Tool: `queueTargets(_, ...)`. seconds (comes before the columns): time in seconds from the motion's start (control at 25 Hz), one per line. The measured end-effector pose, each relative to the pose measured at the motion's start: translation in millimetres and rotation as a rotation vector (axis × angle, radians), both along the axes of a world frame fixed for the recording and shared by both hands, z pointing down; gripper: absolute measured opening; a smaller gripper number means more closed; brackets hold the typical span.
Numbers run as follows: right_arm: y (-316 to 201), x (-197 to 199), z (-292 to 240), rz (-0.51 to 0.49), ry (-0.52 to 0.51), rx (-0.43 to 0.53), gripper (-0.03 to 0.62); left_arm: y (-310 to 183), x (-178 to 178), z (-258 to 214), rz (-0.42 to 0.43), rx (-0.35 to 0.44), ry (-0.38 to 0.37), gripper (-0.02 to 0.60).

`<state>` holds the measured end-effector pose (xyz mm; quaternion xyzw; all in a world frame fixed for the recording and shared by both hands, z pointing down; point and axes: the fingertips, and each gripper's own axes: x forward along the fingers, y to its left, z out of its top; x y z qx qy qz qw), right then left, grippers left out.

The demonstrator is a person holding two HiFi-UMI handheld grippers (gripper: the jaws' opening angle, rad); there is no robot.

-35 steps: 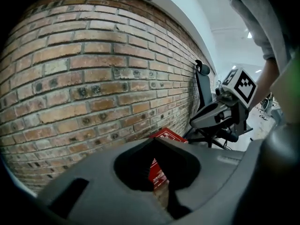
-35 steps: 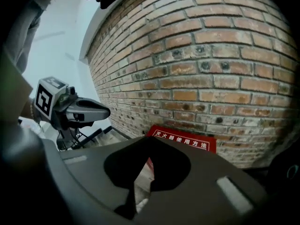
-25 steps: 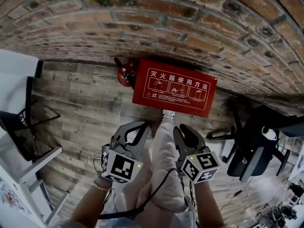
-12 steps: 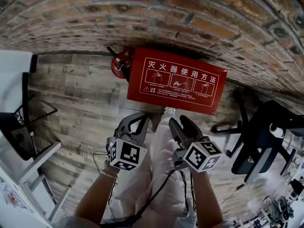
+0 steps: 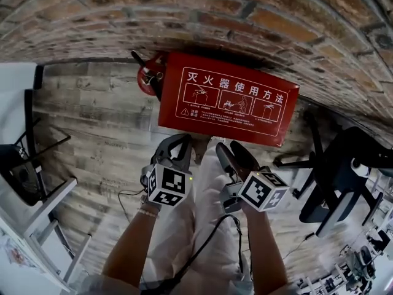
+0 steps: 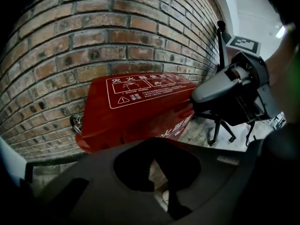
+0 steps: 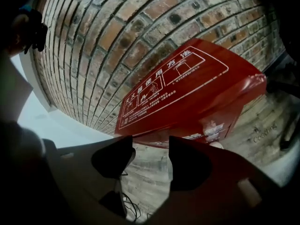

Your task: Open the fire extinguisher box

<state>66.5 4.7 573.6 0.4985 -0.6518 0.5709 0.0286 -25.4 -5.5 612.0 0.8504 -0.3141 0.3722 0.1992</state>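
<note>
Red metal was the thing to watch: the box [image 5: 227, 106] sat shut on the floor [image 5: 98, 121], its far side against the brick wall [image 5: 184, 17], just past both grippers and not touched by either.

The right gripper [image 5: 230, 149] had just been opening its jaws, and they stood wide apart with only bare floor between them. The left gripper [image 5: 183, 140] had its jaw tips together and held nothing.

Things could go wrong from here. The lid looked smooth and shiny, so a jaw could slip off the edge and the lid could drop back with a bang. With its tips together, the left gripper could only push, not grab (it would need to open first). A hard push could slide the box along the planks. A red extinguisher [image 5: 147, 78] stood right beside the box's left end, and a bump there could knock it over. A black cable [image 5: 202, 251] hung near the person's legs and could catch.

The floor was grey, worn wood planks. The wall was old brown brick. A black chair [image 5: 334, 183] stood at the right, and a white desk [image 5: 15, 97] was at the left.
</note>
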Motion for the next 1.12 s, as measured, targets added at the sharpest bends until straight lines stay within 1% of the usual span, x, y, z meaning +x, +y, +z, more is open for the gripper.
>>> queueTargets(0.2, -2, 2, 7, 0.026, -0.02, -0.013, 0.245, -3, 3, 8, -0.02, -0.011, -0.001, 0.0)
queueTargets(0.44, -16, 7, 9, 0.141, -0.107, -0.012, 0.27, -4, 7, 12, -0.024, -0.017, 0.001, 0.0)
queueTargets(0.6, -14, 12, 13, 0.177, -0.1, -0.038, 0.222, -7, 7, 13, -0.034, -0.018, 0.007, 0.0)
queueTargets(0.76, -14, 12, 11, 0.194, -0.107, -0.047, 0.202, -13, 8, 13, -0.044, -0.013, 0.013, 0.0)
queueTargets(1.0, -15, 11, -1, 0.208, -0.124, -0.023, 0.195, -17, 9, 10, -0.055, -0.006, 0.023, 0.0)
queueTargets(1.12, -12, 12, -4, 0.211, -0.122, -0.029, 0.193, -16, 10, 9, -0.059, -0.008, 0.028, 0.0)
